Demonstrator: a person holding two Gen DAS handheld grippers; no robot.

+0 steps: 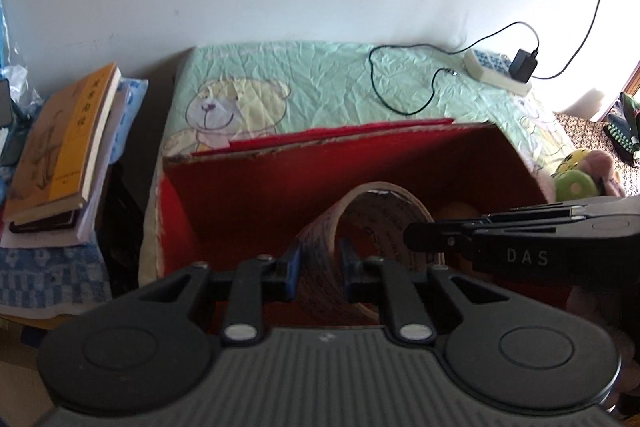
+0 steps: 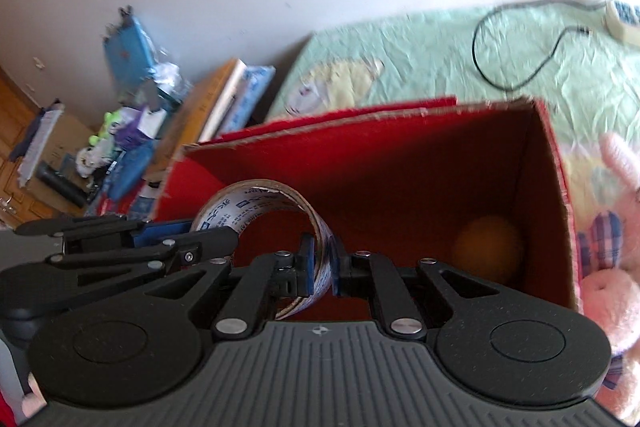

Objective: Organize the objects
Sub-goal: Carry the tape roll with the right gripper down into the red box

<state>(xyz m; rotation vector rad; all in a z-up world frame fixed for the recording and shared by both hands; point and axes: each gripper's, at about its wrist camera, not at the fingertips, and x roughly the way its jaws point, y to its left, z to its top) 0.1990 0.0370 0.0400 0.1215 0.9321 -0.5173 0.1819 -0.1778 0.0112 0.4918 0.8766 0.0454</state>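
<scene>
Right in front of us, both tongs are clamped on the same roll of printed packing tape (image 1: pixel 360 223), held over the open top of a red cardboard box (image 1: pixel 280 183). The left tongs (image 1: pixel 318 269) pinch the near band of the ring between their blue pads, and the right tongs (image 2: pixel 322 267) grip the band on the other side, so the roll stands on edge between them. In the left wrist view the right tongs come in sideways from the right at the roll's far side; in the right wrist view the left tongs sit just to the left. Both point downward into the box.

Room-wise, the box walls fence us in: the ragged cardboard rim (image 2: pixel 320 131) runs across just beyond the roll, with a wall at the left and a tall one at the right. Inside there's open red floor under the roll, and an orange ball (image 2: pixel 488 247) sits low in the far right corner.

Just right of the box, a pink plush toy (image 2: pixel 612 267) presses close to its outer wall. To the left there's a stack of books (image 1: pixel 68 147). Beyond the box we've got a green bear-print bedspread (image 1: pixel 320 75) with a black cable (image 1: pixel 400 79) looping to a white power strip (image 1: pixel 496 73) by the wall.
</scene>
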